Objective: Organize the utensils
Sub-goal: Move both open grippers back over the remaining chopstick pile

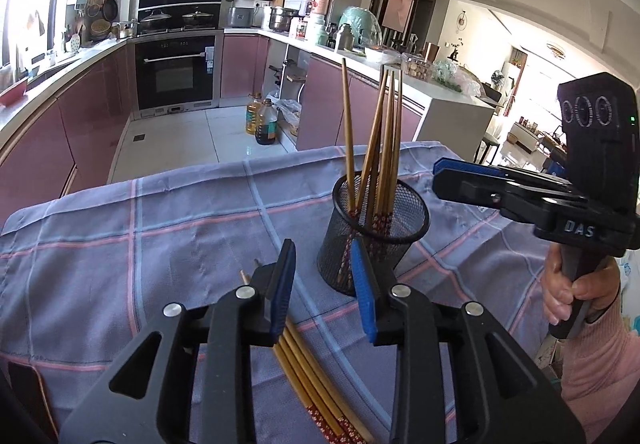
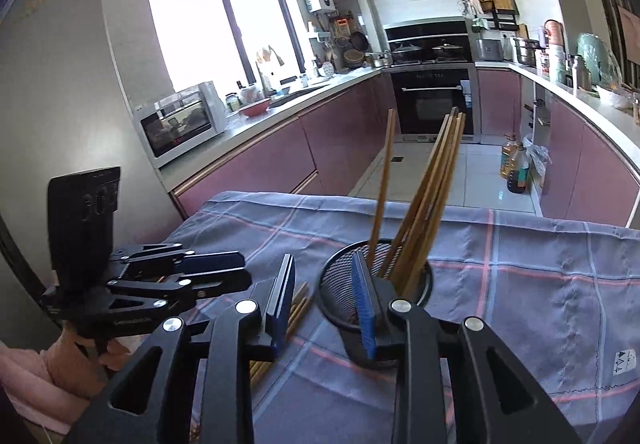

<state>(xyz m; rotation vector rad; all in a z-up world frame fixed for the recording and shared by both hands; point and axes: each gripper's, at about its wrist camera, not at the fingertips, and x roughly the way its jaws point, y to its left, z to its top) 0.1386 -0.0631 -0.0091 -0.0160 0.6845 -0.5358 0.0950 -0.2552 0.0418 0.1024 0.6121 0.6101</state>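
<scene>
On the table under the blue checked cloth (image 1: 160,236), a small bundle of loose chopsticks (image 1: 316,384) lies flat at the near left, red-patterned ends toward the camera, plain tips running away under the left gripper (image 1: 324,292). That gripper hangs just above them with its blue pads parted a narrow way and nothing between them; the bundle passes below the left pad (image 1: 282,292). Just to the right stands the black mesh cup (image 1: 376,236), upright on the cloth, with several chopsticks in the cup (image 1: 380,148) leaning against its rim, patterned ends down. Further right, the right gripper (image 1: 440,172) reaches in sideways at about rim height, gripped by a hand (image 1: 572,296) in a pink sleeve (image 1: 600,364). From its own camera the right gripper's jaws also stand slightly apart and bare, the right pad (image 2: 364,308) in front of the cup's near rim, the loose bundle showing behind the left pad.
</scene>
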